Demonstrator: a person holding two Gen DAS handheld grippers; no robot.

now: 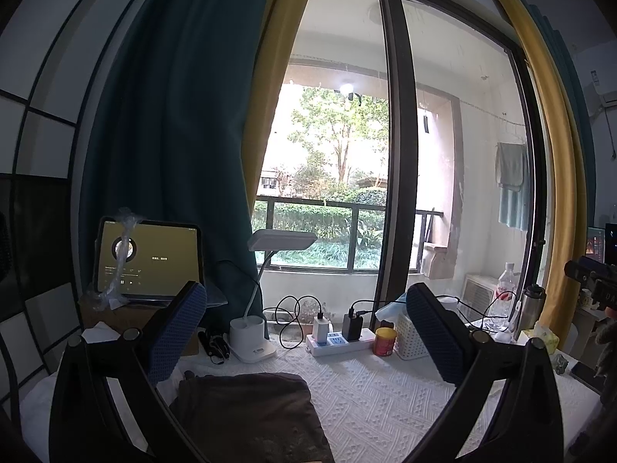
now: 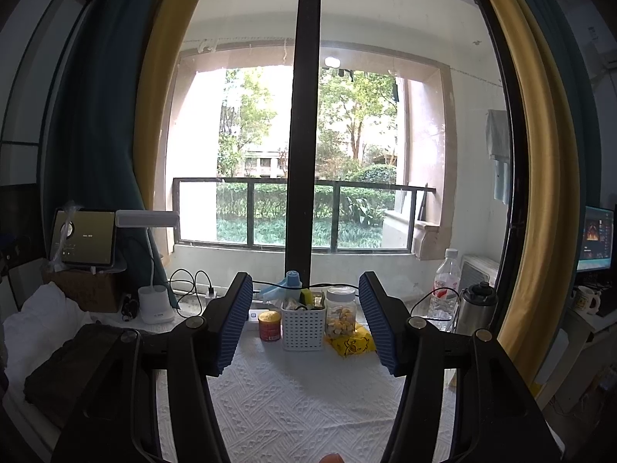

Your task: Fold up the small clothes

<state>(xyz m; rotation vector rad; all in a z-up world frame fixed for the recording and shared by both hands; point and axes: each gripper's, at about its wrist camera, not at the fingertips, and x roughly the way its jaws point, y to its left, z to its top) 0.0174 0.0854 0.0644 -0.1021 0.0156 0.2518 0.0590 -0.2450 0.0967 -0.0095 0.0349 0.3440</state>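
Observation:
A dark brown folded garment [image 1: 250, 413] lies on the white textured tablecloth [image 1: 385, 397], low in the left wrist view under my left gripper [image 1: 308, 332]. That gripper is open and empty, raised above the cloth and pointing at the window. In the right wrist view the same garment [image 2: 73, 366] lies at the far left. My right gripper [image 2: 306, 324] is open and empty, held over the bare cloth [image 2: 308, 405] to the right of the garment.
Along the window side stand a tablet [image 1: 148, 258] on a box, a white desk lamp [image 1: 252, 341], a power strip [image 1: 339, 341], a red can [image 2: 269, 325], a white basket [image 2: 302, 328], a snack jar [image 2: 340, 314], a water bottle [image 2: 446, 285] and a steel flask [image 2: 476, 308].

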